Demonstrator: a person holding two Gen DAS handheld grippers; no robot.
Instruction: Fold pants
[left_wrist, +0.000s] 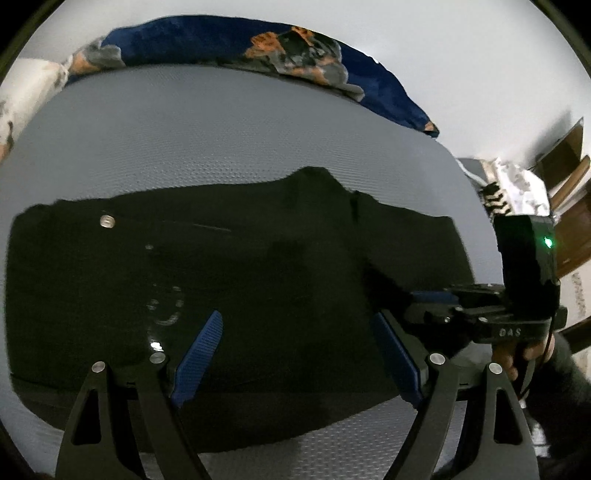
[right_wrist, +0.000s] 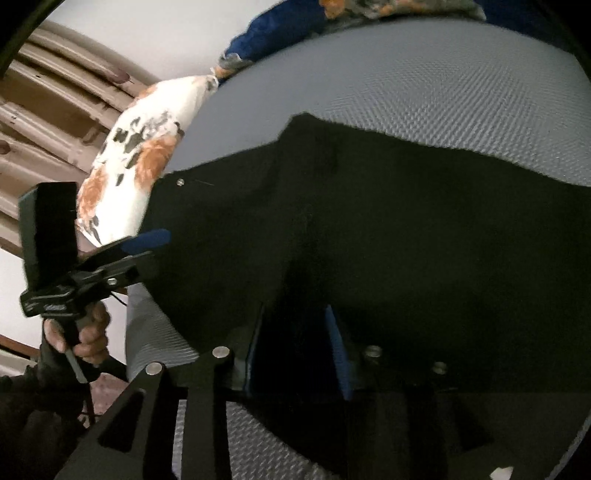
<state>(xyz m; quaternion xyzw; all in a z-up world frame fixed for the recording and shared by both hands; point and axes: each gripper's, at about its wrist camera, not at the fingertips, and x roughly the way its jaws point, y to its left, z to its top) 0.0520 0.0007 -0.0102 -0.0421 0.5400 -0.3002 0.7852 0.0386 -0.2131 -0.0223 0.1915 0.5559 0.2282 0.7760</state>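
The black pants (left_wrist: 229, 295) lie flat in a compact block on the grey mattress (left_wrist: 221, 122), waist button toward ten o'clock in the left wrist view, so at least one fold looks done. The left gripper (left_wrist: 295, 354) hovers wide and empty above them, and the right gripper (right_wrist: 295, 354) stands narrowly parted over the cloth at three o'clock, apparently clear of it. Judging by the bulk, one more fold and some smoothing may remain.

Black pants (left_wrist: 258, 280) with a silver waist button lie folded flat across the grey textured mattress (left_wrist: 184, 129)
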